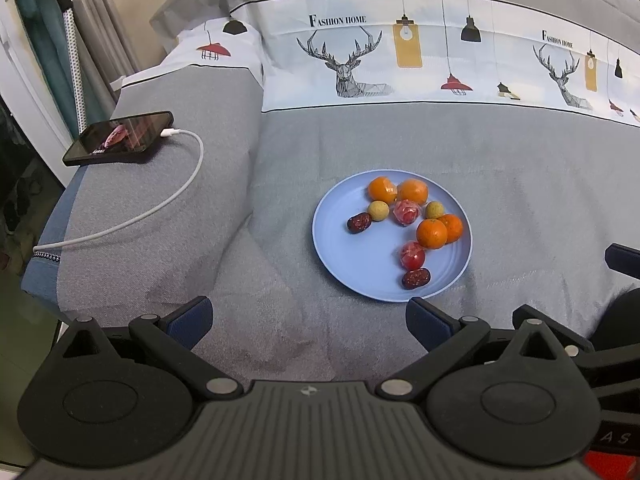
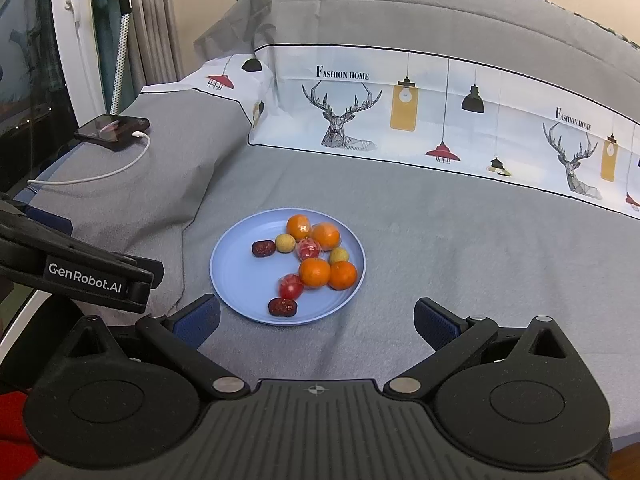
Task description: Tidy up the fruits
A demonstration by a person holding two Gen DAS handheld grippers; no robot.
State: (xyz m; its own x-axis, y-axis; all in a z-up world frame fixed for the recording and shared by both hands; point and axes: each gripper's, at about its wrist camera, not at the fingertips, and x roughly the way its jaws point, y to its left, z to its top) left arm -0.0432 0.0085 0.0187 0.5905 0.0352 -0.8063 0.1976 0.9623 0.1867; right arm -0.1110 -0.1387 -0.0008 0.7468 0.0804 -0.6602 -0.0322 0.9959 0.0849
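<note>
Fruits on blue plate, "GenRobot.AI" label — right view only

Mixed fruits clustered on blue plate

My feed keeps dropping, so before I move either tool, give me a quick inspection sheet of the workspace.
Surface: grey bedspread, wrinkled, over a bed.
Job's things: blue plate holding four oranges, two wrapped red fruits, two small yellow fruits and two dark red dates; nothing sorted off the plate.
Clutter: phone lying on the grey pillow, screen lit.
Grippers: left tool open, empty; right tool open, empty; both short of the plate.
Cables: white charging cable plugged into the phone, trailing off the bed edge.
Surroundings: printed pillowcase, curtains.
</note>
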